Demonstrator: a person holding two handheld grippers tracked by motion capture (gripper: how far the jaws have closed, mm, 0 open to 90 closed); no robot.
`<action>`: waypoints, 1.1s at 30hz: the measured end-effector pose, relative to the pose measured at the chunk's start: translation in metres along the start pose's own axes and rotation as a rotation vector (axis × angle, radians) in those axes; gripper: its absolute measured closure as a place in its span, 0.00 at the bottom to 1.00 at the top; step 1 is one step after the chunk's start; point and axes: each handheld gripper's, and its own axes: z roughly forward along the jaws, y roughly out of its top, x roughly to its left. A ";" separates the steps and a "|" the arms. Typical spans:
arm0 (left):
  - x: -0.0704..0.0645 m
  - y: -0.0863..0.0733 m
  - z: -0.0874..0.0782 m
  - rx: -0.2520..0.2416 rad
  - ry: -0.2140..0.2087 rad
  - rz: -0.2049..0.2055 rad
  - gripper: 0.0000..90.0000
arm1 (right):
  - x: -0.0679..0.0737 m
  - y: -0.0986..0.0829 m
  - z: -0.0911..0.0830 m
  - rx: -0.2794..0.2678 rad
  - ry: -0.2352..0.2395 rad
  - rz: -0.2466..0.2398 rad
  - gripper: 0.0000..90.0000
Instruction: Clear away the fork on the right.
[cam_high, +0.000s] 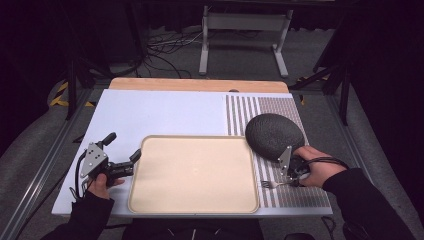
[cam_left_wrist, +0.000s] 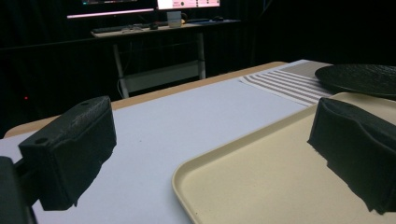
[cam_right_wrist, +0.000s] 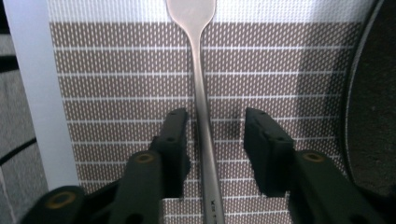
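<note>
A silver fork lies on the striped placemat to the right of a beige tray. My right gripper is down over the fork's handle. In the right gripper view the jaws stand open on either side of the handle, the left finger nearly touching it. A black textured plate rests on the placemat just beyond that hand. My left gripper is wide open at the tray's left edge, holding nothing; its right finger hangs over the tray's corner.
The white table mat stretches behind the tray, with a wooden table strip beyond it. The plate's rim lies close on the right of my right gripper. Cables and a desk frame are on the floor past the table.
</note>
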 end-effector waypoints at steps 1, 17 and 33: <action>0.000 0.000 0.000 0.000 0.000 0.000 0.01 | 0.000 0.000 0.000 0.004 0.004 -0.006 0.71; 0.000 0.000 0.000 0.001 0.001 0.000 0.01 | 0.001 0.003 0.006 0.040 0.035 -0.051 0.93; 0.000 0.000 0.000 0.001 0.002 -0.001 0.01 | -0.001 0.000 -0.008 0.011 0.023 -0.008 0.93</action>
